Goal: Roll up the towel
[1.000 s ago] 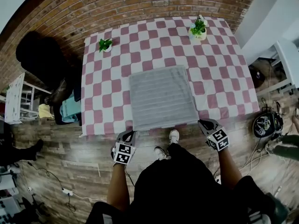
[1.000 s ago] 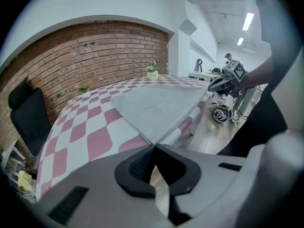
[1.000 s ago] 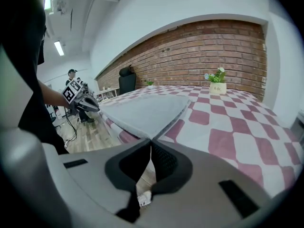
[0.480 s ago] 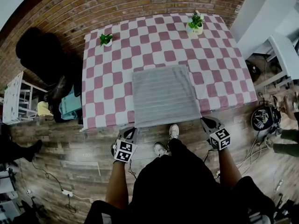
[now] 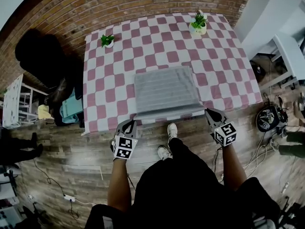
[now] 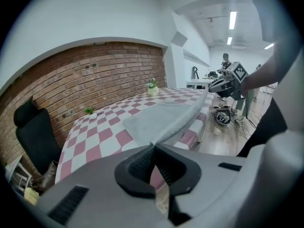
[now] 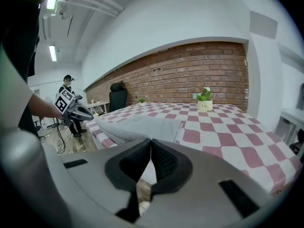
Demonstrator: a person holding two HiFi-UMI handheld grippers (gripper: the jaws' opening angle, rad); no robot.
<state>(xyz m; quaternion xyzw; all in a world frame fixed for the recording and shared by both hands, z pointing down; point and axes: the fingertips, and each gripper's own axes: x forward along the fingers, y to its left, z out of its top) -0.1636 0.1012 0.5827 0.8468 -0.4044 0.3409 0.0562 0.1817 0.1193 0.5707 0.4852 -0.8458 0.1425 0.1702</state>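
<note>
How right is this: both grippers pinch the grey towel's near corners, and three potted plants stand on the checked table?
The head view shows two potted plants, not three. Left gripper and right gripper do pinch the grey towel's near corners.

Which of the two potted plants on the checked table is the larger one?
The plant in the cream pot at the far right corner; the other plant, far left, is smaller.
</note>
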